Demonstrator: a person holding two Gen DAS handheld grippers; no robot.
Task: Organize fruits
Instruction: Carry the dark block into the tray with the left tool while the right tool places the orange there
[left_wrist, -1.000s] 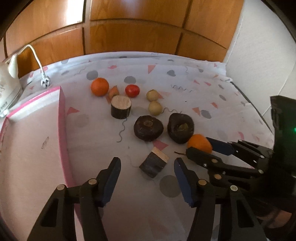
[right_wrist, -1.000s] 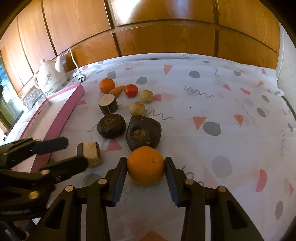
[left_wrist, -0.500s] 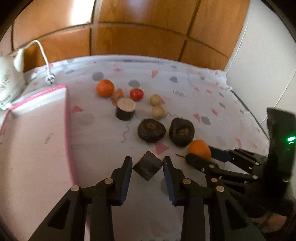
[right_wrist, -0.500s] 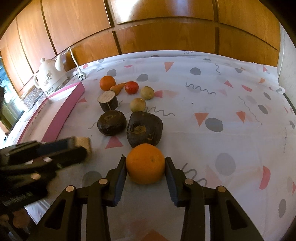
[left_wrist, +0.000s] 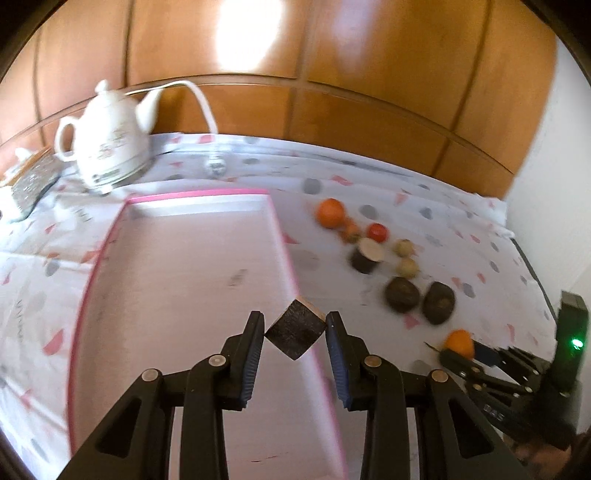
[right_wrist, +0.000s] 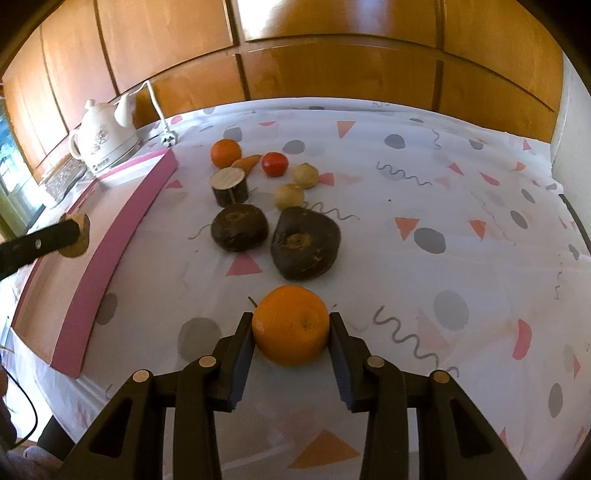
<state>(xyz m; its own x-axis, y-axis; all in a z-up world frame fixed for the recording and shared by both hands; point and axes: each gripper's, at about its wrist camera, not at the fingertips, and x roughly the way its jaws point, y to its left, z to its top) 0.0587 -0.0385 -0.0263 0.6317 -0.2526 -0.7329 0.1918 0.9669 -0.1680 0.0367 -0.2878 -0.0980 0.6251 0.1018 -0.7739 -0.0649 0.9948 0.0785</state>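
My left gripper (left_wrist: 295, 334) is shut on a dark cut chunk with a pale face (left_wrist: 294, 328), held in the air over the right rim of the pink-edged tray (left_wrist: 177, 280). It also shows in the right wrist view (right_wrist: 75, 236). My right gripper (right_wrist: 291, 332) is shut on an orange (right_wrist: 291, 325) low over the tablecloth. On the cloth lie two dark round roots (right_wrist: 239, 227) (right_wrist: 304, 242), a dark cut cylinder (right_wrist: 229, 186), a second orange (right_wrist: 225, 153), a small carrot (right_wrist: 246, 162), a red tomato (right_wrist: 274, 163) and two pale yellow fruits (right_wrist: 306, 175) (right_wrist: 289, 195).
A white kettle (left_wrist: 107, 147) with its cord and plug (left_wrist: 216, 168) stands behind the tray at the far left. A wooden panel wall (right_wrist: 332, 66) closes the back of the table. A white wall (left_wrist: 561, 177) stands on the right.
My left gripper closed on the dark chunk, lifted it and carried it left over the tray's rim. My right gripper stays shut on the orange, almost still.
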